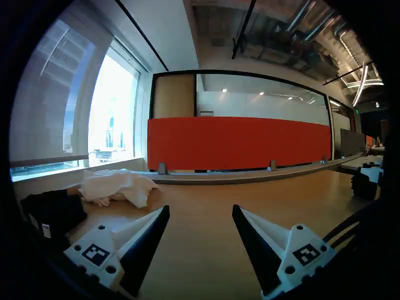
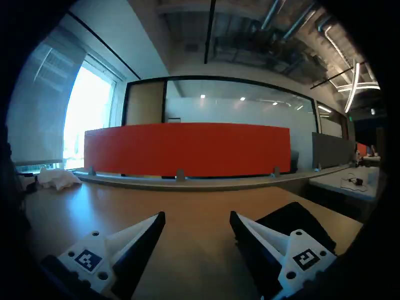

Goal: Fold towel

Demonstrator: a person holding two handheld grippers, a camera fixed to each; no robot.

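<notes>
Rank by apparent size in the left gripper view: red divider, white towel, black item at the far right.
1. red divider, largest by far
2. white towel
3. black item, cut off at the view's edge, so its full extent is unsure

The towel lies nearer the camera, so true sizes may differ.

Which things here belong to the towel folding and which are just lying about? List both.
For the job: crumpled white cloth towel; open left gripper; open right gripper; light wooden desk top.
Lying about: soft black bundle with a white tag; flat black cloth-like thing; long orange divider panel.
</notes>
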